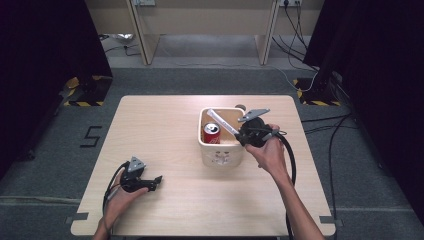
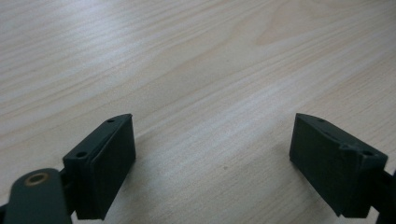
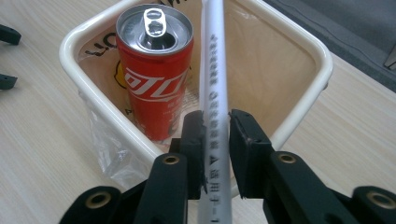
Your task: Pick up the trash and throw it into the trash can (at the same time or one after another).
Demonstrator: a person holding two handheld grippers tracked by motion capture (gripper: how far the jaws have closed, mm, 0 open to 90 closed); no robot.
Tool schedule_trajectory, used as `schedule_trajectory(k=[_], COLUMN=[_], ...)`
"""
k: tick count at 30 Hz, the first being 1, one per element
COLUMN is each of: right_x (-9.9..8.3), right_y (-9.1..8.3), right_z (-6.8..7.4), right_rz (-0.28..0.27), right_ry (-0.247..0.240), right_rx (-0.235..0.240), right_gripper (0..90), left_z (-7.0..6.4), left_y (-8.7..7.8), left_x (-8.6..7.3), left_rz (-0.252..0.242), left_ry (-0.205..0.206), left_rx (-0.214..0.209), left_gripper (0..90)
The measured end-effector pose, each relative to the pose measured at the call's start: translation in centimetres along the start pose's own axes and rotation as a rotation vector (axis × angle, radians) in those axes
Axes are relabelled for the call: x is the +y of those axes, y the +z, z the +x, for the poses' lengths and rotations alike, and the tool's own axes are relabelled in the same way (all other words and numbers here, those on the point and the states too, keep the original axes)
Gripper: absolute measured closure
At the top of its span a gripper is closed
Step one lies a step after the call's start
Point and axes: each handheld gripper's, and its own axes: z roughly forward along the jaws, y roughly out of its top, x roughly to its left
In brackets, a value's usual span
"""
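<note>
A cream plastic bin [image 1: 220, 152] [image 3: 79, 35] stands right of the table's middle. Inside it a red soda can [image 1: 211, 133] [image 3: 155, 79] stands upright at the left side. My right gripper [image 1: 242, 134] [image 3: 215, 140] hangs over the bin's near right rim, shut on a long white tube [image 1: 221, 121] [image 3: 215, 84] with printed text; the tube slants across the bin's opening toward its far edge. Down at the table's front left, my left gripper [image 1: 159, 180] [image 2: 212, 154] rests low over bare wood, open with nothing between its jaws.
The light wooden table [image 1: 165, 125] has free room on its left half and along the front. A clear plastic liner [image 3: 109, 149] shows at the bin's near outer wall. Grey floor, desk legs and cables lie beyond the table.
</note>
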Motion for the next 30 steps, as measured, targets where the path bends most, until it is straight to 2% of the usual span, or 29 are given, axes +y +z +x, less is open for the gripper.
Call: schedule_trajectory(k=[3, 6, 10, 14, 22, 30], right_x=[0.3, 0.8, 1.6, 2.0, 0.7, -0.6], right_y=[0.0, -0.7, -2.7, -4.5, -5.9, -6.6], right_z=[0.1, 0.1, 0.2, 0.0, -1.6, -2.8], right_rz=[-0.005, -0.028, -0.089, -0.126, -0.163, -0.186], right_ry=[0.006, 0.007, -0.003, 0.008, 0.070, 0.108], right_rx=[-0.005, -0.008, -0.037, -0.041, -0.056, -0.086], right_gripper=[64.2, 59.0, 50.8, 46.7, 42.9, 37.5], left_z=[0.0, 0.0, 0.0, 0.0, 0.0, 0.0], left_y=[0.0, 0.0, 0.0, 0.0, 0.0, 0.0], left_x=[0.0, 0.0, 0.0, 0.0, 0.0, 0.0], left_rz=[0.001, 0.001, 0.001, 0.001, 0.000, 0.000], left_ry=[0.000, 0.000, 0.000, 0.000, 0.000, 0.000], left_rx=[0.000, 0.000, 0.000, 0.001, 0.000, 0.000], left_gripper=[13.7, 13.6, 13.7, 13.6, 13.6, 13.5])
